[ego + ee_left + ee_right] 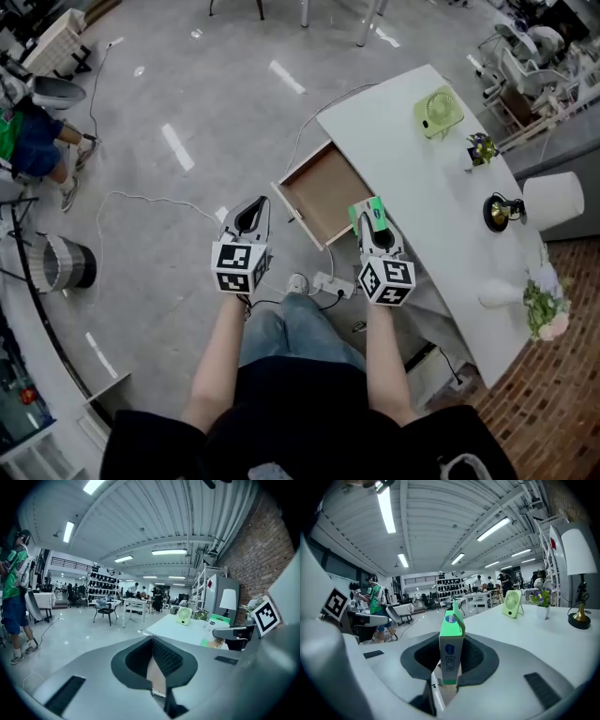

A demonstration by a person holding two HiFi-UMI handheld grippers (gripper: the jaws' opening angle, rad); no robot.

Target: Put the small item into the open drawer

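Two grippers in play, but only one is doing any work. The right gripper (pixel 375 225) has its fingers (pixel 480 656) pinched on the small green box (pixel 451 641), gripping it low on its narrow sides so it stands upright with the hang-tab on top. I'd guess that grip is meant to let the box go down flat on its base.

In the head view the box sits at the tabletop (pixel 422 178) edge, just beside the open drawer (pixel 323 192). As far as I can tell it isn't over the wooden bottom yet, so the drop hasn't happened.

The left gripper (pixel 251 216) hangs off the drawer's other side with its fingers (pixel 165 657) pressed together on nothing. It looks parked there to stay out of the way.

The fan (pixel 438 111) and lamp (pixel 553 199) sit well clear at the back.
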